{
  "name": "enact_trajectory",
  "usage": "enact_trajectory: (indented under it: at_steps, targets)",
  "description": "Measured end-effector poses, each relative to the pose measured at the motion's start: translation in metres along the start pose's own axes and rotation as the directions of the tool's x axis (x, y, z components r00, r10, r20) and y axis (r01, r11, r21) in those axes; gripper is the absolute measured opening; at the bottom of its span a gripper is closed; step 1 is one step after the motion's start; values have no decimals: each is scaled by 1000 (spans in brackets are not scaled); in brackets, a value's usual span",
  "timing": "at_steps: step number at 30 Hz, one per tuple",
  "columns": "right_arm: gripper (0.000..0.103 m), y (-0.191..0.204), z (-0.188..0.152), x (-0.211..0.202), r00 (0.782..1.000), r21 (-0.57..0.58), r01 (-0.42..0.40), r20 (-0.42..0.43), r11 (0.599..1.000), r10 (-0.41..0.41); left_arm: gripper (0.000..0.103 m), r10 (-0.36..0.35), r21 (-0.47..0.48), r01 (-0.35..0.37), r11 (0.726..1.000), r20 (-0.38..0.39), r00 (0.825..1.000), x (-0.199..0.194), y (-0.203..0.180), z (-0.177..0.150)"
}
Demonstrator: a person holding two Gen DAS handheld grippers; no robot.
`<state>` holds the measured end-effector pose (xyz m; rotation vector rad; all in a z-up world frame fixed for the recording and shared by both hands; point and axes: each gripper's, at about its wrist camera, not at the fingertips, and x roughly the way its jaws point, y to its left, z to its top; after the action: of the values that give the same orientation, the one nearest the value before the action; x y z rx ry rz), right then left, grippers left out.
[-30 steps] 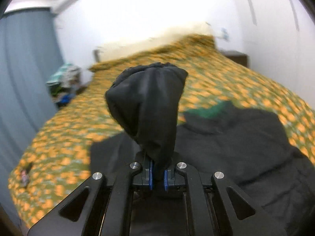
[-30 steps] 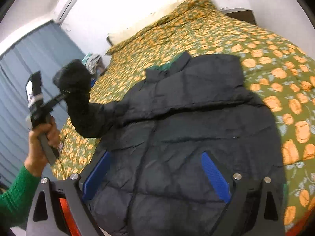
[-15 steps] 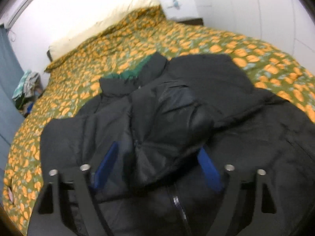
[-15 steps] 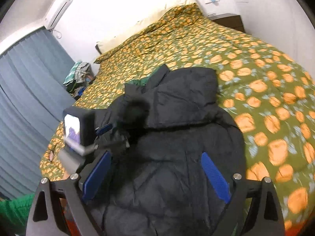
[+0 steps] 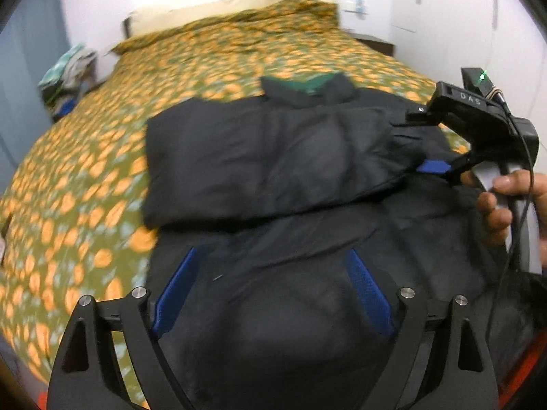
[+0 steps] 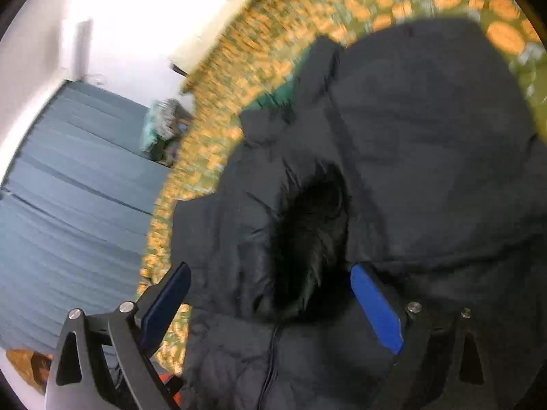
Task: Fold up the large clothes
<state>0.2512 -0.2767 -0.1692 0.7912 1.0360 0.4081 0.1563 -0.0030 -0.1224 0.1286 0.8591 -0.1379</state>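
A black padded jacket [image 5: 290, 246] lies flat on the bed, its green-lined collar [image 5: 307, 85] at the far end. One sleeve [image 5: 246, 164] is folded across the chest. My left gripper [image 5: 271, 290] hovers over the jacket's lower part; its jaws are opening and nothing is pinched between them. At the sleeve's right end a hand [image 5: 502, 201] holds my right gripper [image 5: 418, 141]. In the right wrist view the right gripper [image 6: 271, 304] stands open, and the dark cuff opening [image 6: 311, 239] lies between its fingers without the pads pressing on it.
The bedspread [image 5: 85, 188] is green with orange flowers, with pillows [image 5: 222, 7] at the head. A heap of clothes [image 5: 65, 75] sits beside the bed's left side, in front of a blue-grey curtain [image 6: 68, 188]. A dark nightstand [image 5: 372, 42] stands by the white wall.
My left gripper let go of the sleeve cuff it held up; the sleeve now lies across the jacket. The right gripper moved in over the cuff and rolled.
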Motion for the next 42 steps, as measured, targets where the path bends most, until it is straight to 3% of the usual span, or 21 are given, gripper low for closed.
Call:
enact_trajectory:
  at_steps: [1, 2, 3, 9, 14, 20, 24, 26, 27, 31, 32, 34, 38, 42]
  targets:
    - [84, 3, -1, 3, 1000, 4, 19, 2, 1000, -19, 89, 13, -17, -13, 1000, -4, 1000, -1, 7, -4]
    - [62, 9, -2, 2, 999, -4, 38, 22, 999, -38, 89, 19, -30, -19, 999, -9, 1000, 1, 12, -5]
    - [16, 20, -2, -3, 996, -30, 75, 44, 997, -74, 89, 26, -50, -27, 998, -15, 1000, 0, 19, -8]
    - [15, 80, 43, -56, 971, -198, 120, 230, 973, -73, 89, 53, -162, -59, 985, -41, 998, 3, 48, -20]
    - [15, 40, 85, -92, 929, -146, 229, 327, 962, -172, 89, 55, -167, -60, 984, -37, 998, 6, 50, -21]
    - [15, -35, 73, -61, 894, -115, 418, 232, 901, -385, 89, 55, -101, -62, 993, -74, 996, 18, 35, -16]
    - [23, -51, 62, -62, 889, -103, 425, 235, 899, -394, 89, 30, -90, -35, 995, -56, 998, 18, 36, 8]
    - [51, -48, 60, -63, 888, -112, 437, 212, 892, -408, 89, 20, -99, -23, 995, -31, 999, 20, 41, 28]
    - [71, -44, 59, -68, 888, -129, 442, 199, 888, -414, 89, 17, -112, -19, 994, -21, 1000, 21, 45, 39]
    - [72, -7, 53, -94, 851, -250, 504, 309, 827, -426, 93, 14, -156, -6, 988, 46, 999, 47, 58, 92]
    - [72, 5, 53, -98, 853, -293, 498, 337, 816, -400, 93, 22, -153, -14, 988, 50, 999, 57, 57, 102]
    - [72, 30, 58, -98, 878, -388, 454, 350, 803, -327, 93, 28, -123, -22, 992, 47, 998, 88, 48, 118]
    - [72, 35, 73, -63, 897, -460, 433, 302, 775, -322, 93, 81, -68, -82, 994, -20, 997, 149, 34, 119]
    - [71, -26, 80, -8, 874, -416, 481, 161, 772, -458, 100, 41, -101, -49, 994, -77, 996, 185, 38, 99]
